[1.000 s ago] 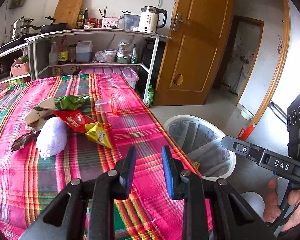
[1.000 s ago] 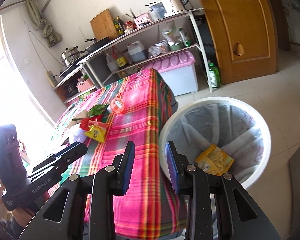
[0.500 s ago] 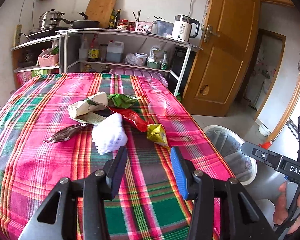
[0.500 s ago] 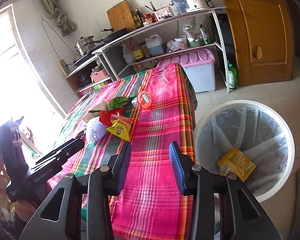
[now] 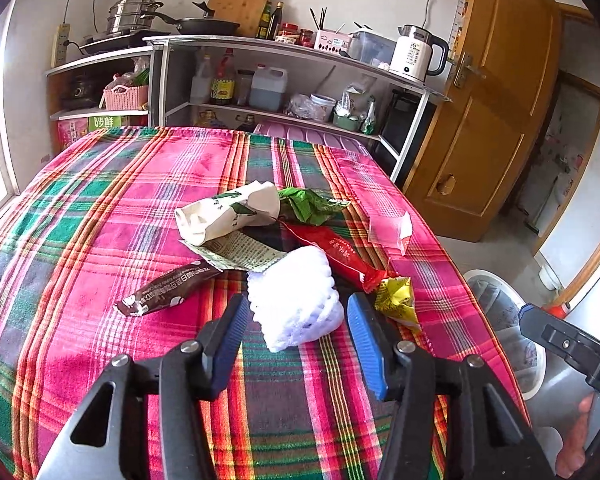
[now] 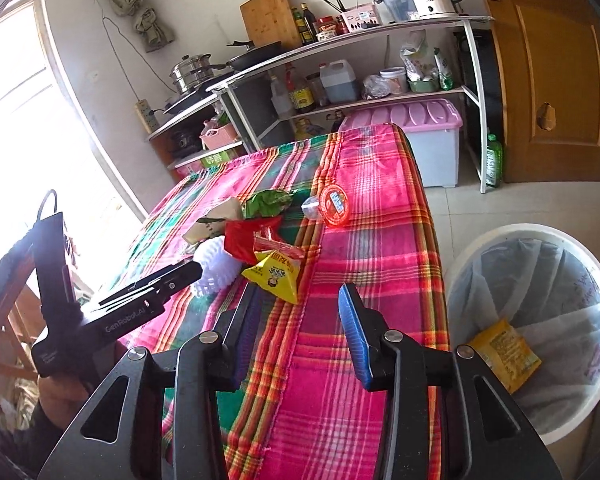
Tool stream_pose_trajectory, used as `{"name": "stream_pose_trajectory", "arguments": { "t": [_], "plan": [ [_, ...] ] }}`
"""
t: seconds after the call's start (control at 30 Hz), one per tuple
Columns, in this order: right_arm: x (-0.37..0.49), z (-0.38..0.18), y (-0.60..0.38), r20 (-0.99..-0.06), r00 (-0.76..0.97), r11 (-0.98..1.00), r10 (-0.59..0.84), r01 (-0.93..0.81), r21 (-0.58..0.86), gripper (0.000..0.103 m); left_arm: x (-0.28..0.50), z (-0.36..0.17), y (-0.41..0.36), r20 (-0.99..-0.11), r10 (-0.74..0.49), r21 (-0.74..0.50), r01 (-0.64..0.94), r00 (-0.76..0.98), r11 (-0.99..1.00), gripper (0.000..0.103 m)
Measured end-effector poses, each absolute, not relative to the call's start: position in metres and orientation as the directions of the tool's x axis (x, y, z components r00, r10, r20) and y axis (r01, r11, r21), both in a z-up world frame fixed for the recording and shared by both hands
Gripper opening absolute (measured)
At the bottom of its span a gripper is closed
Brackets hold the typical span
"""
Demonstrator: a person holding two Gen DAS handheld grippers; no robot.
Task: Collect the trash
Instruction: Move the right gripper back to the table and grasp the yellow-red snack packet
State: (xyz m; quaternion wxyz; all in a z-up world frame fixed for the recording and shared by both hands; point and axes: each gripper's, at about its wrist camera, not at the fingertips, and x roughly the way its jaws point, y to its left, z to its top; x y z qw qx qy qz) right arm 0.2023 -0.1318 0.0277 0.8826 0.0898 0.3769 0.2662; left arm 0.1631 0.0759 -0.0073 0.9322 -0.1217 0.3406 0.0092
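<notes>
Left wrist view only: brown wrapper (image 5: 168, 286), printed paper (image 5: 236, 250), white carton (image 5: 228, 214). Right wrist view only: yellow packet (image 6: 504, 350) inside lined bin (image 6: 496, 236), floor right of desk (image 6: 380, 184); red-lidded cup (image 6: 334, 206) near desk's far edge. Left claw (image 5: 296, 334) opening, nothing pinched, white foam net (image 5: 296, 300) just ahead between tips. Right claw (image 6: 296, 330) apart, empty, yellow triangular bag (image 6: 276, 274) just beyond. Red wrapper (image 5: 340, 254), green wrapper (image 5: 312, 206) heaped mid-desk.
</notes>
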Motion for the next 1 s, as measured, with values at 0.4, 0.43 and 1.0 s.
{"name": "stream_pose_trajectory", "arguments": {
  "t": [0.4, 0.43, 1.0],
  "plan": [
    [0.223, 0.021, -0.11, -0.631, 0.536, 0.826, 0.56, -0.423, 0.373, 0.041, 0.185, -0.024, 0.075, -0.683, -0.105, -0.257, -0.103, 0.723, 0.961, 0.046],
    [0.225, 0.021, -0.109, -0.633, 0.532, 0.824, 0.563, -0.423, 0.377, 0.041, 0.184, -0.024, 0.075, -0.679, -0.109, -0.262, -0.101, 0.726, 0.96, 0.042],
    [0.258, 0.0, -0.063, -0.689, 0.457, 0.819, 0.562, -0.423, 0.387, 0.048, 0.151, -0.022, 0.085, -0.647, -0.133, -0.275, -0.067, 0.751, 0.959, 0.025]
  ]
}}
